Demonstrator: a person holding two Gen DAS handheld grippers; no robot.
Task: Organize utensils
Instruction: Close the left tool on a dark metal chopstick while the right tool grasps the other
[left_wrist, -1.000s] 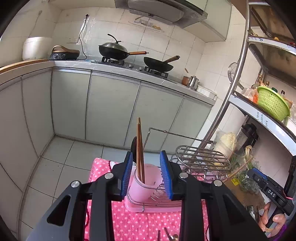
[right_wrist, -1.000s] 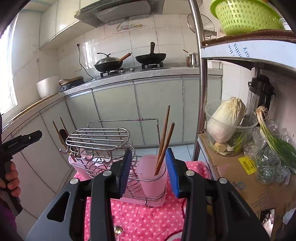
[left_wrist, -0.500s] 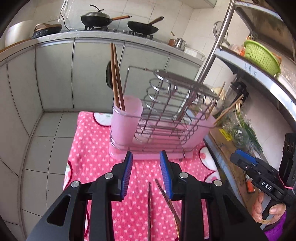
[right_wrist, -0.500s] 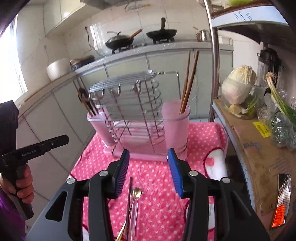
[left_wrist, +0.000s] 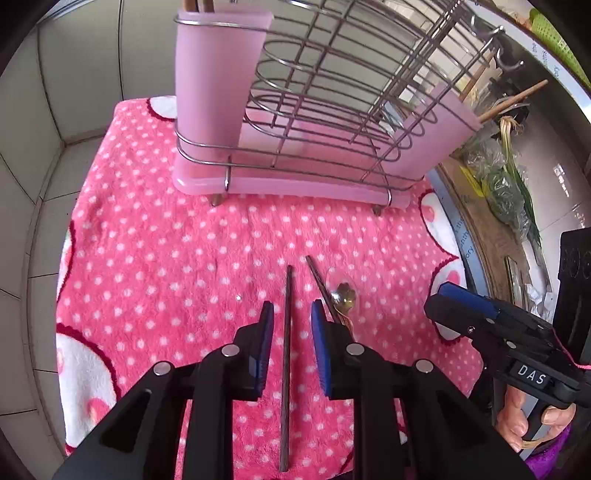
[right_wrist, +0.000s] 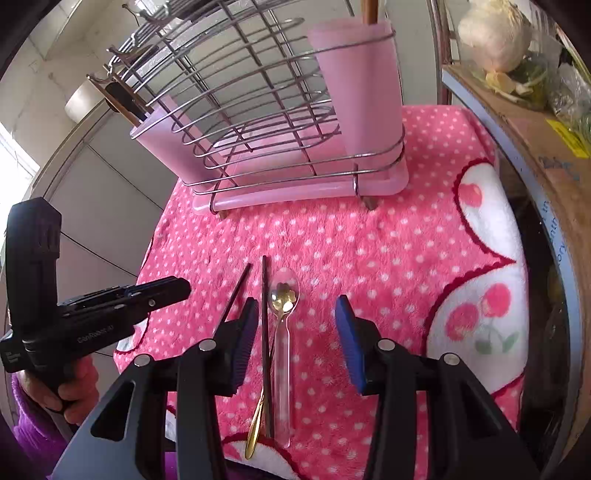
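A pink utensil rack (left_wrist: 295, 147) with wire frame stands on a pink polka-dot cloth (left_wrist: 166, 258); it also shows in the right wrist view (right_wrist: 288, 158). A dark chopstick (left_wrist: 287, 354) lies on the cloth between the fingers of my open left gripper (left_wrist: 291, 332). A second chopstick (left_wrist: 319, 284) and a gold spoon (left_wrist: 343, 295) lie just right of it. My right gripper (right_wrist: 295, 332) is open above the clear spoon (right_wrist: 284, 332), with a chopstick (right_wrist: 265, 325) beside its left finger. The other chopstick (right_wrist: 236, 291) lies further left.
Pink cups at the rack's ends hold wooden chopsticks (right_wrist: 369, 11). A shelf with cabbage (right_wrist: 495, 33) and green onions (left_wrist: 513, 177) stands to the right. Grey cabinets (left_wrist: 74, 74) and the floor lie beyond the cloth's edges.
Both grippers have dropped and tilted down towards the cloth. The left gripper now straddles a chopstick, and the right gripper hangs over the spoons.
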